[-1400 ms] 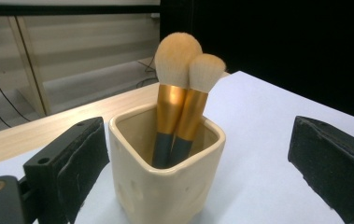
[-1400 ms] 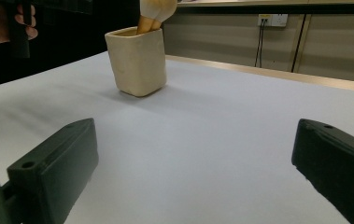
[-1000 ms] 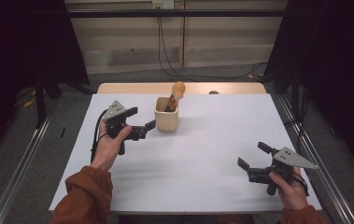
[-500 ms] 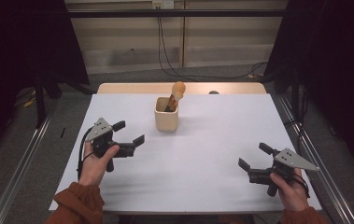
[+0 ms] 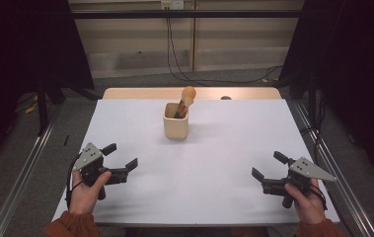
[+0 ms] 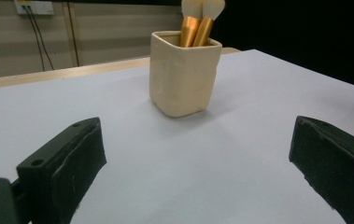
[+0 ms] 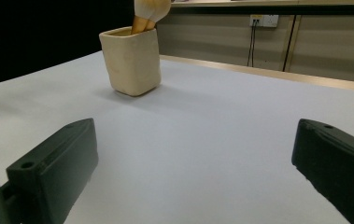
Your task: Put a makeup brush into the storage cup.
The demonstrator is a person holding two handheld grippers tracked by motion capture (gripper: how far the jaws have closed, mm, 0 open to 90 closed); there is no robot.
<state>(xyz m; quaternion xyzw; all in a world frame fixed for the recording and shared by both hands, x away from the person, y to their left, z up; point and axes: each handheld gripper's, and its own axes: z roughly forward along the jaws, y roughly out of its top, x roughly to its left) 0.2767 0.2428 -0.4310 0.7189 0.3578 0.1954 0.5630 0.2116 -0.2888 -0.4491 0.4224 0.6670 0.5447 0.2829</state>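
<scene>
Wide open white worktop [image 5: 199,168] between the left gripper [image 5: 121,159] and the right gripper [image 5: 268,165], bare sheet all the way across the near half. One obstacle: the cream cup [image 5: 176,121] standing upright toward the far middle, brushes [image 5: 185,98] poking out of its top and leaning right. Both sets of jaws gape wide with flat surface running ahead to that cup. Room on either side of it, left and right.

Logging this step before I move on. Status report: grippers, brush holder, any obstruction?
Left gripper open, empty. Right gripper open, empty. Cream cup upright at table's far middle, two makeup brushes inside. Nothing in the way.
</scene>
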